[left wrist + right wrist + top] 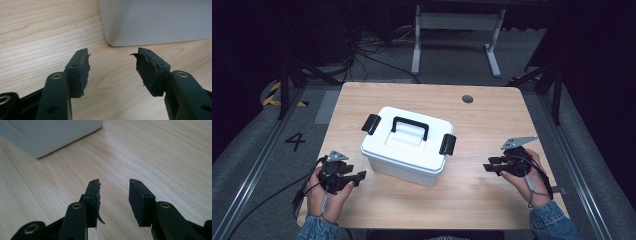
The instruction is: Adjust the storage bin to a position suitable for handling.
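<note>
In the high view, the left gripper sits low at the left of the wooden table, held in the person's left hand, with its cable trailing off the table edge toward the floor. Its tips point toward the white storage box, near the box's lower left corner but not touching it. The left gripper view adds what the overhead camera cannot resolve: the left gripper has its jaws spread apart with bare wood between them, the rubber pads look torn and ragged at their edges, and the box's rounded corner stands just ahead.

The box stands in the middle of the table, turned slightly askew, lid on. From above one sees its black handle and a black latch at each end, details that neither gripper view catches.

At the right, the right gripper rests in the right hand, well apart from the box, a grey plate on top. In the right gripper view, the right gripper likewise stands open over empty wood, the box farther off at the upper left.
</note>
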Available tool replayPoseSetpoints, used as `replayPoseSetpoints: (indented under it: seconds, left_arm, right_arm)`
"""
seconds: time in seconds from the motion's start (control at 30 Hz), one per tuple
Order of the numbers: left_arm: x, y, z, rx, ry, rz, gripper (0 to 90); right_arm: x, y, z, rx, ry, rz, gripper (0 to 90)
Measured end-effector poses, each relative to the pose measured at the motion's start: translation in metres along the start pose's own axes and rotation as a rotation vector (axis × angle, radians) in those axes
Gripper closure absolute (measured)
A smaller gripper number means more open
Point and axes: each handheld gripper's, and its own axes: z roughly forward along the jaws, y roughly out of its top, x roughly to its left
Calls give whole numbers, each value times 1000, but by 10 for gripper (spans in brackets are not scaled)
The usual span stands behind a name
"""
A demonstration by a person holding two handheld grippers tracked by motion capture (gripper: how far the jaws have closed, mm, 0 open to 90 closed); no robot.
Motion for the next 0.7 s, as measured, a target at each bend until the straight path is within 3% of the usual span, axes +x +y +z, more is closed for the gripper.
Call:
replayPoseSetpoints:
  seconds: [0.07, 0.13, 0.2, 0.6, 0.7]
  left_arm:
    - [1, -5, 3, -1, -28, -9, 424]
    - [0, -7, 8, 29, -41, -11, 423]
    - [-1, -6, 10, 32, -33, 5, 415]
    - [-1, -6, 6, 8, -11, 8, 422]
    - [-1, -7, 5, -33, 3, 8, 435]
  right_arm:
    - [1, 0, -1, -14, 9, -7, 619]
    - [1, 1, -3, -21, 14, -14, 619]
    - [2, 2, -5, -24, 15, -10, 619]
    - [4, 5, -11, -44, 29, 24, 611]
    - [4, 11, -10, -58, 36, 23, 603]
